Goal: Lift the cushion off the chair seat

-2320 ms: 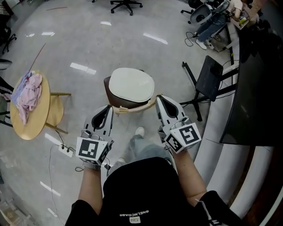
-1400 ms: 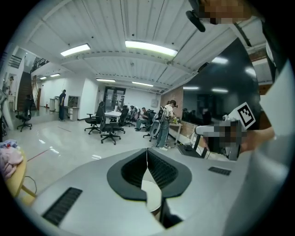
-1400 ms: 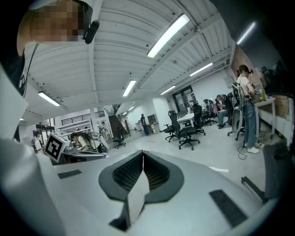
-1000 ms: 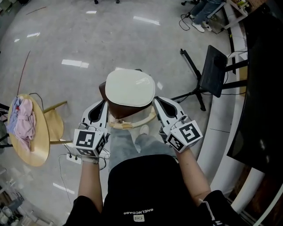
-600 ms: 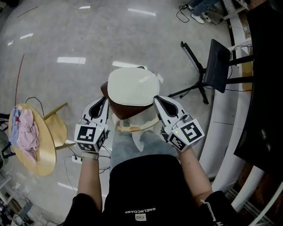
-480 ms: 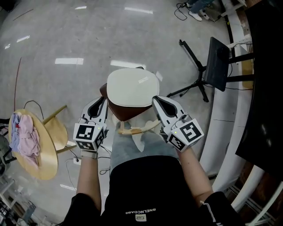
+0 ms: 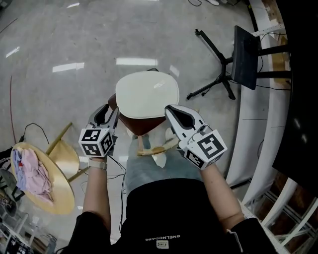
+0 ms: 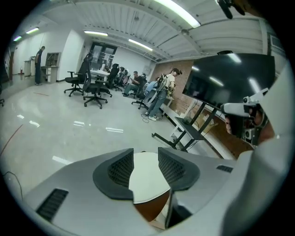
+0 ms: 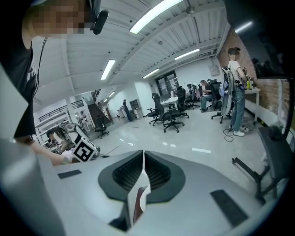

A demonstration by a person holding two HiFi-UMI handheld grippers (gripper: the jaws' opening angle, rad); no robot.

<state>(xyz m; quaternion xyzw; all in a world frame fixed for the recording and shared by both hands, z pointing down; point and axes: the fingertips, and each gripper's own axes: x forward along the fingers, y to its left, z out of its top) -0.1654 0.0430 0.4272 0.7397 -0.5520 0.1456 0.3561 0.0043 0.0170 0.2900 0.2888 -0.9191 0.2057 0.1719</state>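
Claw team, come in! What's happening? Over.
Left claw just opening, nothing between jaws. Right claw shut, empty. Cushion on chair seat, claw each side. Nothing blocking.

The right gripper [image 9: 143, 152] holds its fingers [image 9: 159, 171] together at the tips. The narrow slit behind them shows a sliver of white cushion [image 9: 135, 193] over the brown chair seat [image 9: 139, 200].

An open-plan office or lab: a glossy grey floor [image 7: 54, 44], black swivel office chairs [image 8: 94, 90] at desks, long ceiling strip lights [image 9: 154, 14], a large dark screen on a stand [image 8: 230, 83].
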